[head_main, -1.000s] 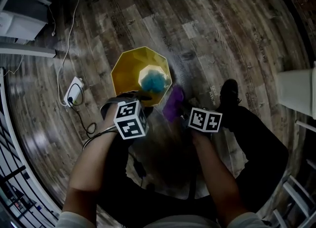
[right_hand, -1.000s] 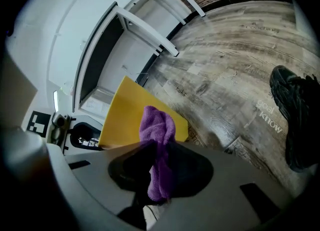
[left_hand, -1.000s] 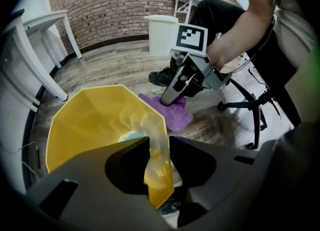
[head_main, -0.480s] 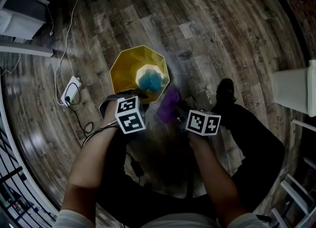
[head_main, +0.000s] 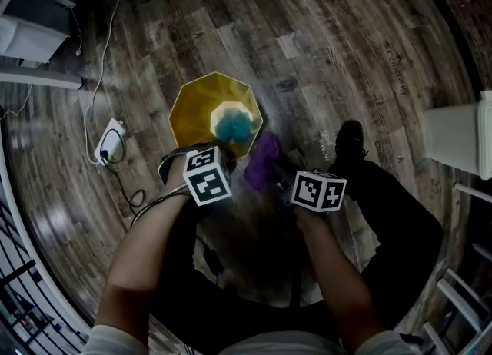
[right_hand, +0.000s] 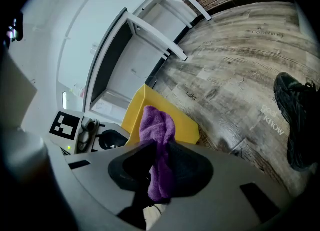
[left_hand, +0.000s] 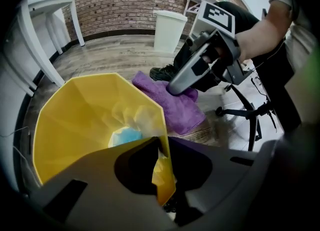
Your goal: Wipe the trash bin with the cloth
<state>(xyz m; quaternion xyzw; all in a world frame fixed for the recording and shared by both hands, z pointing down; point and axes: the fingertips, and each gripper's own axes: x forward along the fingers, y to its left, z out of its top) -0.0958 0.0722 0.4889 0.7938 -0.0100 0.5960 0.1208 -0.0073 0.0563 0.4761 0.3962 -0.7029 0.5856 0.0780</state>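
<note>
Two grippers meet at the yellow bin [head_main: 192, 111] in the head view: the left gripper [head_main: 215, 148] at its near rim, the right gripper [head_main: 275, 177] just beside it with the purple cloth [head_main: 264, 160].

Left gripper view: the jaws are closing on the bin's wall; a firm pinch should steady it.

Right gripper view: the jaws are clenched on the cloth beside the bin's outer wall; press it flat, then sweep.

cloth [head_main: 264, 163] right of bin [head_main: 192, 107], power strip [head_main: 111, 142] left of it
</note>
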